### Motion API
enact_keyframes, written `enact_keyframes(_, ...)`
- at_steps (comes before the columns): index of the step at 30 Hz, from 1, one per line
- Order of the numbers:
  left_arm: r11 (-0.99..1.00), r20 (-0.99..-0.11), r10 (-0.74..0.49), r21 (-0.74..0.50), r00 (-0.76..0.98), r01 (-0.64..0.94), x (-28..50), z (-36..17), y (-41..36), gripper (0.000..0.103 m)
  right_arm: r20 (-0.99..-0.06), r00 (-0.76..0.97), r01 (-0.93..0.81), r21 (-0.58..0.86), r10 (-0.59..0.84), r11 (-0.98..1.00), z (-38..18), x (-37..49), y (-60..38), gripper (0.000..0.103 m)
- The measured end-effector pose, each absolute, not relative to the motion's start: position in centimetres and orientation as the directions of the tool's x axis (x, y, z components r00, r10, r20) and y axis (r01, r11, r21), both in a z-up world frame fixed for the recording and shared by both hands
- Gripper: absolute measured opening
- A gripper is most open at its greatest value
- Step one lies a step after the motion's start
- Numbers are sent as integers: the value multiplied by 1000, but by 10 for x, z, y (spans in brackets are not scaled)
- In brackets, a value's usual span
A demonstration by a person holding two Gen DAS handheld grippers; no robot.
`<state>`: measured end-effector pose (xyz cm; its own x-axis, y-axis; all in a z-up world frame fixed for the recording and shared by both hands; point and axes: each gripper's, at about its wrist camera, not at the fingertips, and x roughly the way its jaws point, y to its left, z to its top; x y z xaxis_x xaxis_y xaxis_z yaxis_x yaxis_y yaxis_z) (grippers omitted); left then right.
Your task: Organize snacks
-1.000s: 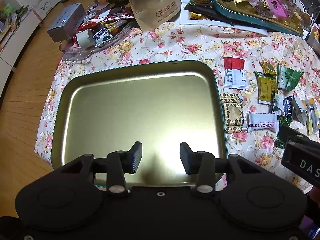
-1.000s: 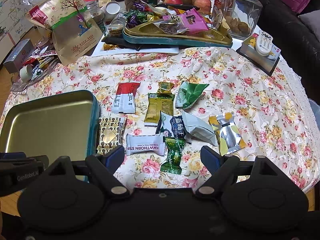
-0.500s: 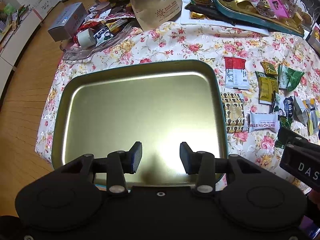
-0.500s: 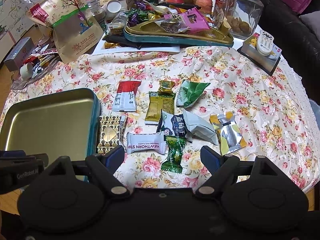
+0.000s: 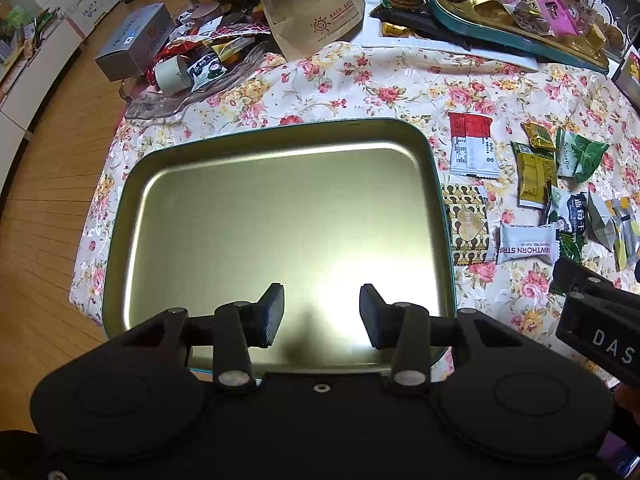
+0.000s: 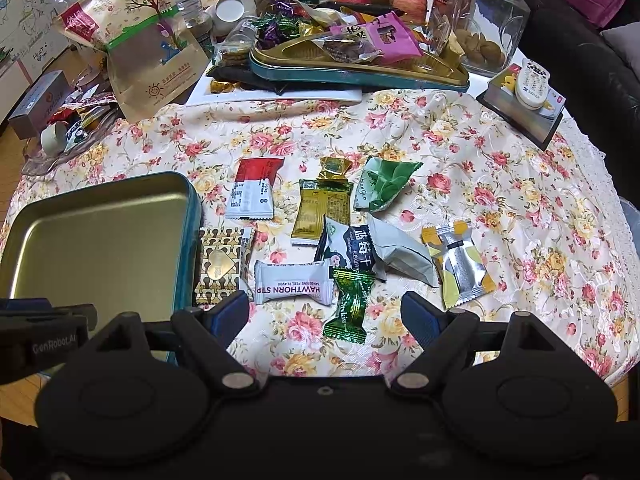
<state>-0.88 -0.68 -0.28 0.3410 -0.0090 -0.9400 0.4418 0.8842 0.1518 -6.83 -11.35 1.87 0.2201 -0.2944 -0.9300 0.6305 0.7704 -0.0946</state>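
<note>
An empty gold tin tray [image 5: 280,216] with a teal rim [image 6: 192,216] lies on the floral tablecloth. My left gripper [image 5: 321,316] is open and empty above the tray's near end. Several loose snack packets lie right of the tray: a red-and-white packet [image 6: 254,190], a gold patterned packet [image 6: 220,266], a white hawthorn strip [image 6: 294,288], a green candy [image 6: 348,306], a gold packet [image 6: 324,210] and a silver-yellow packet [image 6: 458,264]. My right gripper [image 6: 326,316] is open and empty just above the green candy and the hawthorn strip.
A second teal tin [image 6: 352,68] piled with sweets, a brown paper snack bag [image 6: 148,60], a glass jar [image 6: 484,28] and apples crowd the back. A remote on a book [image 6: 528,96] lies at the back right. A grey box [image 5: 134,42] sits at the far left edge.
My right gripper has moved slightly forward and down toward the packets. The left gripper has barely moved.
</note>
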Motion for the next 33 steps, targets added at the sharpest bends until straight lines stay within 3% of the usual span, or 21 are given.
enact_keyframes(22, 885, -940, -21, 141, 341, 444, -10, 0, -9, 50, -933, 219, 634, -86, -285, 768, 15, -69, -113, 87)
enact_keyframes(28, 901, -924, -93, 80, 371, 426, -10, 18, -14, 50, -923, 252, 632, -70, -291, 771, 23, -72, -124, 84)
enact_keyframes(33, 892, -860, -154, 92, 487, 443, -19, 49, -30, 50, -901, 265, 686, -75, -344, 724, 40, -81, -155, 84)
